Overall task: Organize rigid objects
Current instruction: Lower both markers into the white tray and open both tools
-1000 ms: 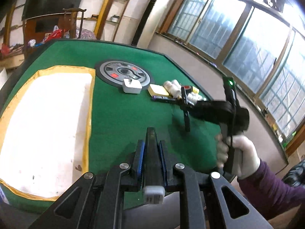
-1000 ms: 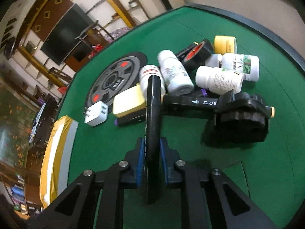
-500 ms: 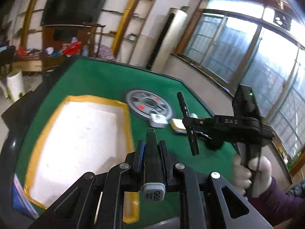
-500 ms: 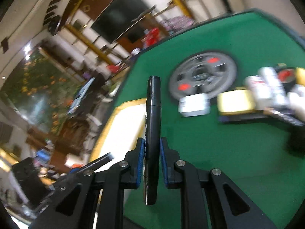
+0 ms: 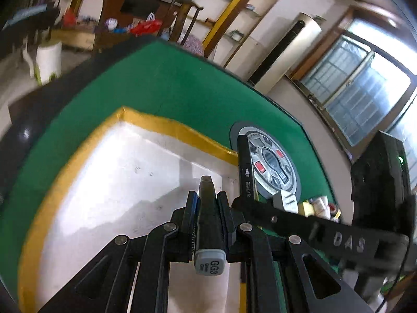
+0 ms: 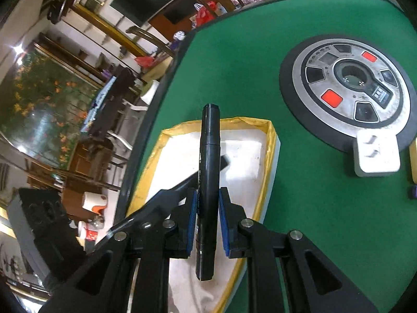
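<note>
Left wrist view: left tool point(image 5: 207, 203) clamped tight on a dark marker point(image 5: 208, 224), grey cap end labelled GG3 sticking back toward the camera, tip pointing forward past the pads. Tool tilted downward over the white tray point(image 5: 109, 182) with yellow rim, which lies on the green bench point(image 5: 161, 88). Just right of it, the right tool point(image 5: 246, 193) reaches in from the right, gripping a second black marker point(image 5: 245, 164) that stands crosswise to its fingers. Beyond that, a round grey control dial point(image 5: 271, 164) set in the bench, a white plug adapter point(image 5: 286, 200) at its near edge, small bottles point(image 5: 320, 203) further right, blurred.

Right wrist view: right tool point(image 6: 207, 208) shut on the black marker point(image 6: 208, 172), marker running along the fingers, both ends sticking out. Tool angled down above the near right part of the tray point(image 6: 271, 140). Left tool point(image 6: 182, 182) enters from lower left, close beside, its tip above the tray. Dial point(image 6: 346, 91) and adapter point(image 6: 378, 156) well right of the tool.
</note>
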The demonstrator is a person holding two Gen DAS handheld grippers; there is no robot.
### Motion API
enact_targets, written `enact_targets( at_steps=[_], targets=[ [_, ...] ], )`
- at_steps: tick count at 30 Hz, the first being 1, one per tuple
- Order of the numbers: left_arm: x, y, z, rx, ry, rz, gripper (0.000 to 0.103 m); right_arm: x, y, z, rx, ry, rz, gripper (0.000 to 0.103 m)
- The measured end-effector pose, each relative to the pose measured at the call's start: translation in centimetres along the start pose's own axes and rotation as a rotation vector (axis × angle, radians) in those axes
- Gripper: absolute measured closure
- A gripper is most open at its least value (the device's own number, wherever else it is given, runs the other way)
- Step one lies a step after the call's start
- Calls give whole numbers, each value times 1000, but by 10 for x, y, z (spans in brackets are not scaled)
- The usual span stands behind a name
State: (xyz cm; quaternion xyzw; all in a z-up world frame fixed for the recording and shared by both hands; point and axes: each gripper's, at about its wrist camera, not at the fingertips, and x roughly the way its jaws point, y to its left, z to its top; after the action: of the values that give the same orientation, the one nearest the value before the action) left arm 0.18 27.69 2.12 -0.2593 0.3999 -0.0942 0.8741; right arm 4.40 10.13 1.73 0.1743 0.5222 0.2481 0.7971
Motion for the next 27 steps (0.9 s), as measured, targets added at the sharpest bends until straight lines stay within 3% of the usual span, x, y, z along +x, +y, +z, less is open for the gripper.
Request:
enact_targets(
  at_steps=[4, 8, 10, 12, 16, 20, 27],
  targets=[
    [14, 10, -1, -63, 12, 8, 83, 11, -2, 8, -14, 10, -45, 86],
    [14, 17, -8, -122, 40, 36, 59, 14, -2, 11, -43, -5, -81, 85],
    [11, 22, -13, -153, 47, 26, 50, 8, 4, 10, -80, -32, -117, 76],
    [7, 24, -18, -167, 40, 35, 35, 2, 8, 9, -118, -64, -137, 71],
    [5, 18, -32, -174, 52, 47, 32, -23, 13, -5, -211, -165, -227, 56],
    [6, 2, -39, -129, 69, 68, 32, -53, 17, -23, -283, -252, -272, 55],
    [2, -18, -54, -96, 91, 65, 28, -101, -3, -48, -310, -305, -284, 53]
  ],
)
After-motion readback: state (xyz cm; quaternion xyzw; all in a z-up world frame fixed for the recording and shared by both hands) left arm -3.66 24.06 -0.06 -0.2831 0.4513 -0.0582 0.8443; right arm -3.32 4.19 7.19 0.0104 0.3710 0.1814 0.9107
